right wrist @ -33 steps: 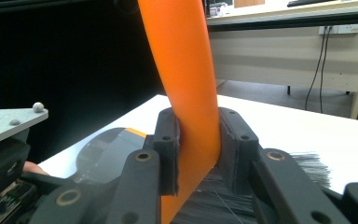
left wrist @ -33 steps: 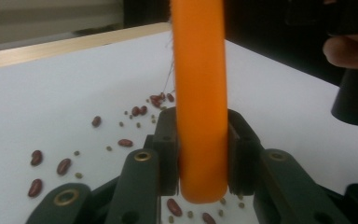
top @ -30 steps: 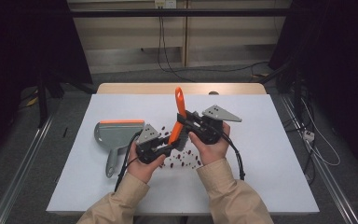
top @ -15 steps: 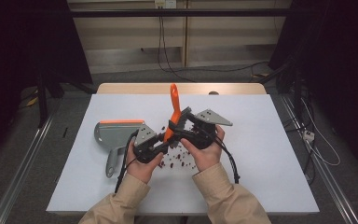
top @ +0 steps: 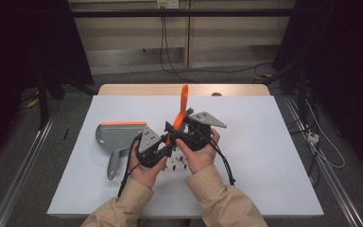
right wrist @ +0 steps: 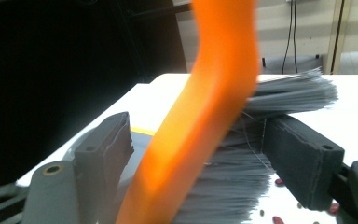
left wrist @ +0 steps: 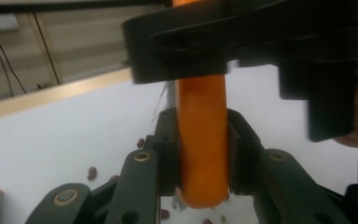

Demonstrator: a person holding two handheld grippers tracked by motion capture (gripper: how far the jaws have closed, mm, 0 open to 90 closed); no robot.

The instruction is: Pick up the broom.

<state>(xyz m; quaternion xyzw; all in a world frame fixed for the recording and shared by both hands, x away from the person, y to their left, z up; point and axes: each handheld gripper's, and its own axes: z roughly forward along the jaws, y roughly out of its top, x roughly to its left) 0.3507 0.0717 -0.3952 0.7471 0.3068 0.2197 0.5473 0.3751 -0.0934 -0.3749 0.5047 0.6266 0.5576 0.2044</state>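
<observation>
An orange-handled brush (top: 184, 101) with grey bristles stands tilted above the white table (top: 264, 156). My left gripper (top: 169, 139) is shut on the lower end of the orange handle (left wrist: 203, 140), its pads pressed on both sides. My right gripper (top: 174, 127) reaches in from the right. Its jaws have just been opening and now stand wide around the brush (right wrist: 214, 93), handle and bristles (right wrist: 242, 186) between them, with the pads not pressing. Its black body (left wrist: 261, 37) crosses the top of the left gripper view.
A grey dustpan (top: 118, 135) with an orange lip lies to the left of the hands, handle toward the near edge. Several dark red beans (top: 177, 163) are scattered on the table under the grippers. Cables trail from both grippers toward the person.
The right hand and its gripper have shifted left, closer to the left gripper. The brush stays held in the left gripper, its handle leaning slightly differently.
</observation>
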